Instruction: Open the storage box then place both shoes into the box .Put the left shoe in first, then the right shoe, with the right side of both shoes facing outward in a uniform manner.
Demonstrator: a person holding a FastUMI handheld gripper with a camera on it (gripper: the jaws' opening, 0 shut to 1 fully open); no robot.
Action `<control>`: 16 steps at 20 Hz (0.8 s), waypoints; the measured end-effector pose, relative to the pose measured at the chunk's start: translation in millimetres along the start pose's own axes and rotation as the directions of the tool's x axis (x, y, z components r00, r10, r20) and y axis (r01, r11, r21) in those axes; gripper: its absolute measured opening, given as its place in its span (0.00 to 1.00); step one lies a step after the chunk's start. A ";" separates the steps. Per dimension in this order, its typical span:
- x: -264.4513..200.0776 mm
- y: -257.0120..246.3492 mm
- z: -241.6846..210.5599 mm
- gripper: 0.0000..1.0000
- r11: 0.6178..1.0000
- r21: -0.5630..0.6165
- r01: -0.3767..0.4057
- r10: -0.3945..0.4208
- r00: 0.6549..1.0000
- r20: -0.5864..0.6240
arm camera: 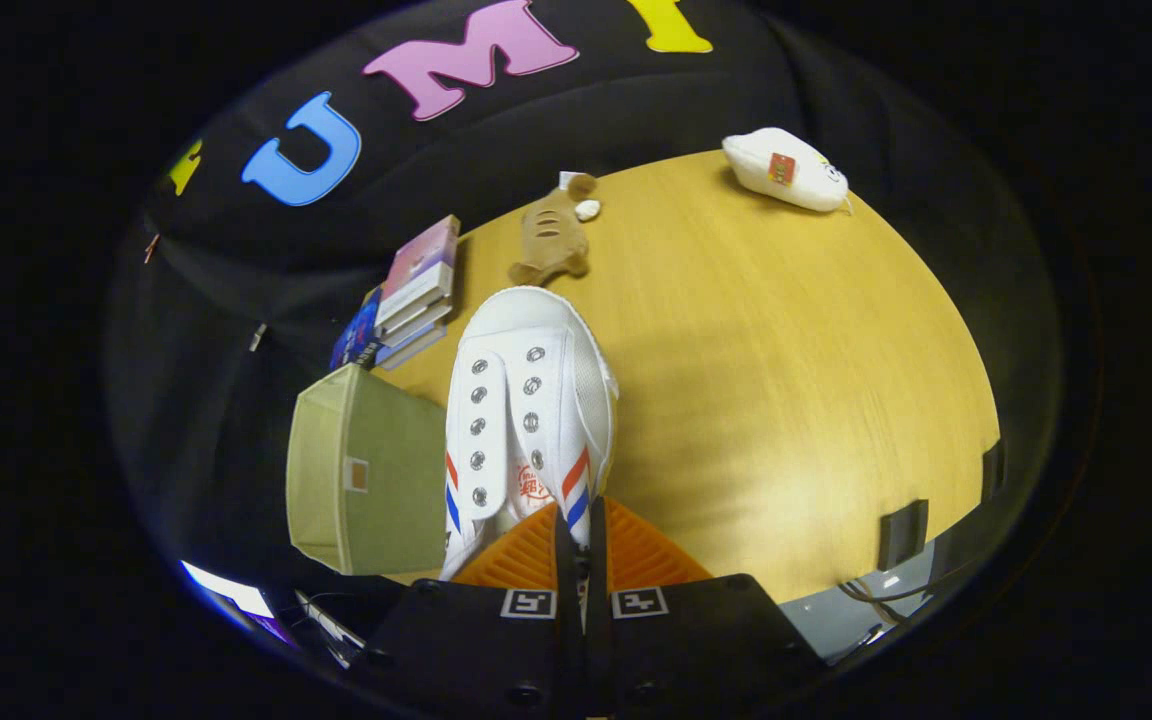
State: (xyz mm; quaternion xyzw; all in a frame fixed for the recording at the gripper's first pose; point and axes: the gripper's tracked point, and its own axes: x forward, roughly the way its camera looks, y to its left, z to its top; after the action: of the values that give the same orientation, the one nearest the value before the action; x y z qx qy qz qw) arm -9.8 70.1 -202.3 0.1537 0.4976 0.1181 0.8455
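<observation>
While clamped together on the white shoe's collar, the claw holds it above the counter, beside the green storage box

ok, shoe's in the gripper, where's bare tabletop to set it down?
The gripper is shut on the white shoe. Bare table runs wide to the shoe's right, up to the white plush. It is crowded on the other side: green storage box, book stack, brown plush.

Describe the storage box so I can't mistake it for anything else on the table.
On the round wooden table, look beside the white canvas shoe the tool holds. The olive-green fabric box sits there, nearer than the stacked books: the only open-topped cube.
</observation>
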 end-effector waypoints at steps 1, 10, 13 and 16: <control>-0.6 23.3 -1.6 0.05 1.000 0.002 -0.024 0.024 1.000 -0.003; 11.6 186.7 -25.0 0.05 0.990 -0.055 -0.133 0.132 0.991 -0.016; 28.8 220.7 -32.3 0.05 0.988 -0.084 -0.130 0.127 0.991 -0.036; 48.7 242.6 -42.5 0.05 0.988 -0.116 -0.104 0.099 0.994 -0.052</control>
State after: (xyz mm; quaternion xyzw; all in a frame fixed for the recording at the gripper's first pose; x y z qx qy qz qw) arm -35.2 317.7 -169.4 0.1257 0.5008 0.1938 0.8342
